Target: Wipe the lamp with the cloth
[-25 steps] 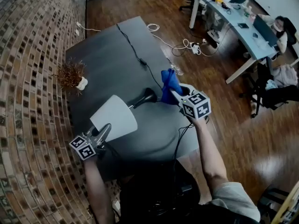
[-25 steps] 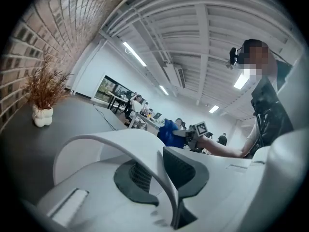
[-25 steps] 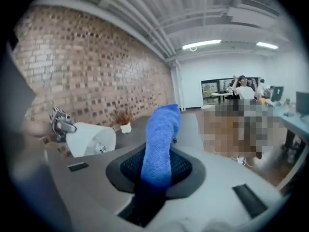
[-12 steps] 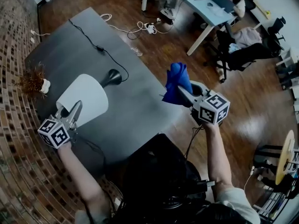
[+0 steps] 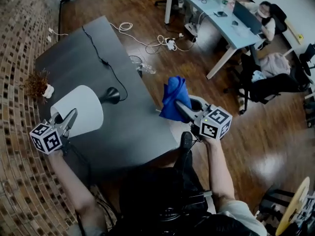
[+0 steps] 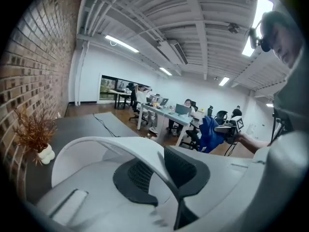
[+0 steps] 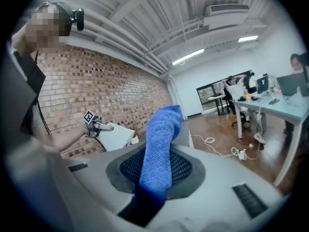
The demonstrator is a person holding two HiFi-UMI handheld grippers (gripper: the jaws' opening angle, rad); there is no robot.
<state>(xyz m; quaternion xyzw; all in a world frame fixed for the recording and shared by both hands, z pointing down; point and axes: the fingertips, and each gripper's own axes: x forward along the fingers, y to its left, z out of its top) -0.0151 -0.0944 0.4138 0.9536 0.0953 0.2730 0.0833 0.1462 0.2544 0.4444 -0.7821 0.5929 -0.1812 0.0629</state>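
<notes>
The lamp's white shade [image 5: 78, 109] hangs tilted over the dark table [image 5: 138, 132], its black base [image 5: 111, 95] pointing toward the far side. My left gripper [image 5: 69, 121] is shut on the shade's near rim. In the left gripper view the rim [image 6: 111, 146] runs between the two jaws of that gripper [image 6: 161, 172]. My right gripper [image 5: 178, 109] is shut on the blue cloth [image 5: 173, 98], held up past the table's right edge. The cloth [image 7: 161, 139] stands upright out of the right gripper [image 7: 155, 180]. I cannot tell whether the base rests on the table.
A dried plant in a white pot [image 5: 39, 85] stands by the brick wall at the left. A black cable [image 5: 101, 58] runs across the tabletop to the lamp. White cables [image 5: 165, 41] lie on the wooden floor. Office desks [image 5: 231, 21] with seated people fill the far right.
The right gripper has carried the cloth away from the lamp's base, out past the table's right edge. The left gripper has raised the shade while keeping its hold on the rim.
</notes>
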